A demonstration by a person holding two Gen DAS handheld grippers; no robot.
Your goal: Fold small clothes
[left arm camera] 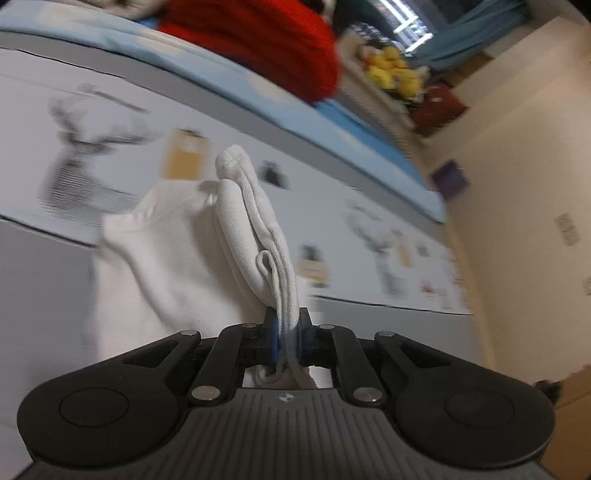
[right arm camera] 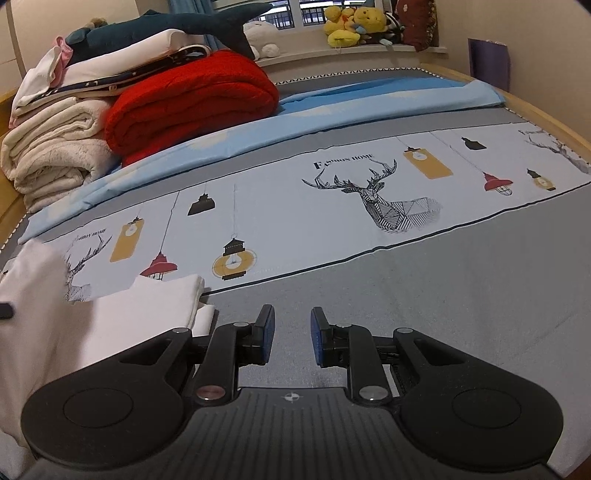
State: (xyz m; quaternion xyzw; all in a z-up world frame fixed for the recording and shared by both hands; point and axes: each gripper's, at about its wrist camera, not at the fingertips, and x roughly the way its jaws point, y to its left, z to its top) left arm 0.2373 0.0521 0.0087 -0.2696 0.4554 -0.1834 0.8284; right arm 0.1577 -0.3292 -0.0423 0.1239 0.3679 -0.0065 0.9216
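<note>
In the left wrist view my left gripper [left arm camera: 287,328] is shut on a white garment [left arm camera: 243,229], pinching its folded waistband and drawstring and holding it lifted above the bed; the cloth hangs down to the left. The view is tilted and blurred. In the right wrist view my right gripper [right arm camera: 293,328] is open and empty, low over the grey part of the bedsheet [right arm camera: 424,295]. The white garment [right arm camera: 110,317] lies folded at the lower left of that view, left of the right gripper and apart from it.
A folded red blanket [right arm camera: 192,96] and a stack of cream blankets [right arm camera: 55,147] sit at the back left of the bed. A light blue sheet [right arm camera: 332,110] lies behind the printed band. Plush toys [right arm camera: 351,22] line the windowsill. A wooden bed edge [right arm camera: 546,118] runs on the right.
</note>
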